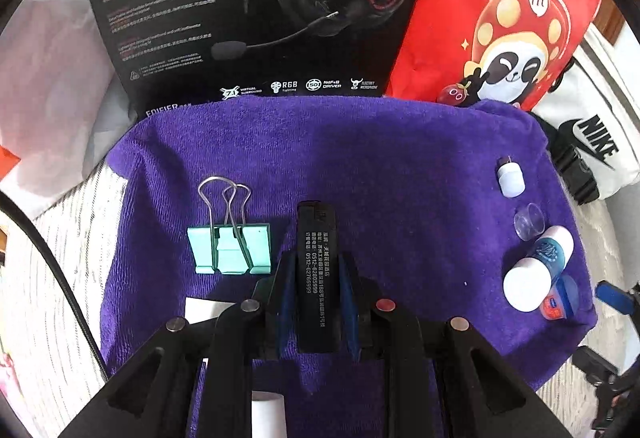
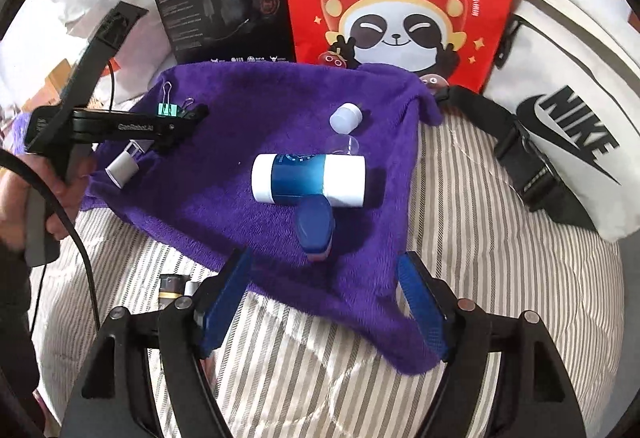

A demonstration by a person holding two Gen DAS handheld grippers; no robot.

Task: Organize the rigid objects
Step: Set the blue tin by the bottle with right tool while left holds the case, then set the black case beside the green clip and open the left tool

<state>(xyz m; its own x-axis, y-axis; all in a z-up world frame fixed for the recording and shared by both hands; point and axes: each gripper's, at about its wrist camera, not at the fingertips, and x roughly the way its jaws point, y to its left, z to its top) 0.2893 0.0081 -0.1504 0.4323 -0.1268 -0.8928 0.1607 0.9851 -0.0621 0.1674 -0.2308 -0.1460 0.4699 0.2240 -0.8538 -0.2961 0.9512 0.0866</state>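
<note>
A purple towel lies on a striped bed. My left gripper is shut on a black lighter with white print, held low over the towel. A teal binder clip lies just left of it. At the right lie a small white cap, a clear plastic cap, a blue and white bottle and a small blue tin. My right gripper is open and empty, just short of the blue tin and the bottle.
A black headset box, a red panda bag and a white Nike bag stand behind the towel. A white tube lies at the towel's left edge. Small items lie on the striped cover.
</note>
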